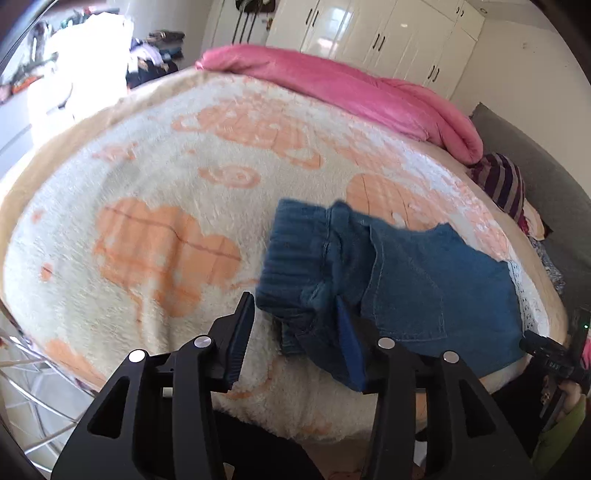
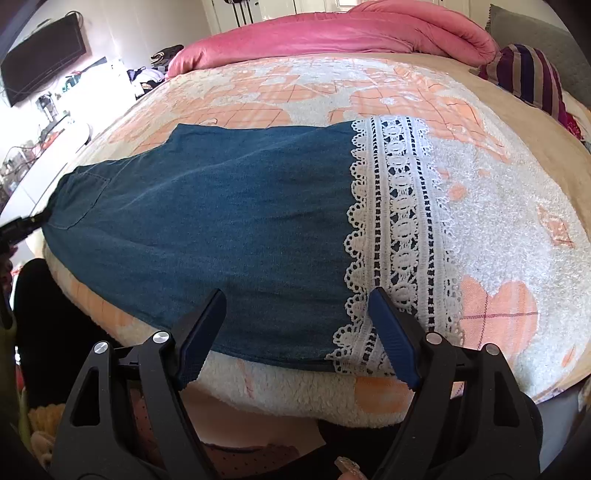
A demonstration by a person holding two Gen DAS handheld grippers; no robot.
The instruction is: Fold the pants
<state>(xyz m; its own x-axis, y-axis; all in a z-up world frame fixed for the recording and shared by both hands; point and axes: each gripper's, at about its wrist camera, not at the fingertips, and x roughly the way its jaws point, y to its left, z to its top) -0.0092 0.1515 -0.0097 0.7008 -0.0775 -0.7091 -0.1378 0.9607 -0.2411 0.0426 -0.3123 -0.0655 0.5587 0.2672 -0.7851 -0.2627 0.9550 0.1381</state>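
Down on the bed now, 2 views. In the left wrist view, blue denim pants [image 1: 417, 280] lying right of centre on the fuzzy cream-and-peach blanket [image 1: 147, 206], ribbed waistband [image 1: 291, 254] bunched and turned toward frame centre. Left gripper [image 1: 295, 325] at lower centre, jaws spread, no earlier picture to compare; left finger [image 1: 240, 332] on bare blanket just beside the waistband, right finger [image 1: 351, 347] lying over the denim near the waist. Nothing pinched: pads apart, cloth only under 1 of them. Wide open blanket across the whole left half of this frame, pink quilt [image 1: 332, 85] well off along the top edge, striped cushion [image 1: 502, 184] at the right edge.

Over to the right wrist view: pants [image 2: 221, 221] spread flat across the middle, white lace hem [image 2: 399, 236] running top to bottom right of centre. Right gripper [image 2: 295, 332] at the bottom, jaws spread wide, hovering at the near edge of the leg where denim meets lace, gripping nothing. Near hem edge sitting right at the blanket's rolled front edge [image 2: 295, 391]. Free blanket to the right of the lace and above the pants, up to the pink quilt [image 2: 332, 33].
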